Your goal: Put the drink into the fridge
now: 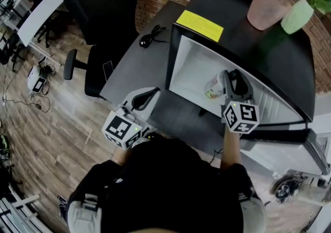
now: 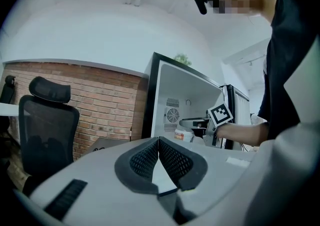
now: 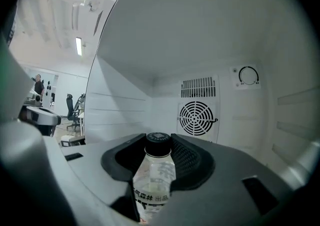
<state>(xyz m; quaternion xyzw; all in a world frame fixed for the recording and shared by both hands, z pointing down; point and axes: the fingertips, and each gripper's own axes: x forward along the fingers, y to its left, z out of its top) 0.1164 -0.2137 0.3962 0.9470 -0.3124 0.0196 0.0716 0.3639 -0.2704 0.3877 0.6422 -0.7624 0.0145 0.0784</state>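
The right gripper (image 3: 159, 146) is clamped on the bottle (image 3: 152, 180) inside the open fridge (image 3: 250, 44) (can't tell if it's resting on the floor yet); left gripper (image 2: 159, 142) is closed tight on nothing; letting go too early could tip it and roll it out.

The fridge (image 1: 189, 72) cavity, middle-right of the head view, is basically one big white box. In the right gripper view there's room all round the right tongs (image 3: 159, 156) and the bottle (image 3: 151, 177) they're clamped on, with the left wall (image 3: 117, 112) and the fan grille (image 3: 198, 118) at the back well apart from them. What hems it in is the black frame round the opening and the open door (image 1: 282, 146) at lower right, while left of the fridge you get a strip of desk (image 1: 132, 72) to pass along before the office chair (image 1: 101, 15) blocks the upper left.
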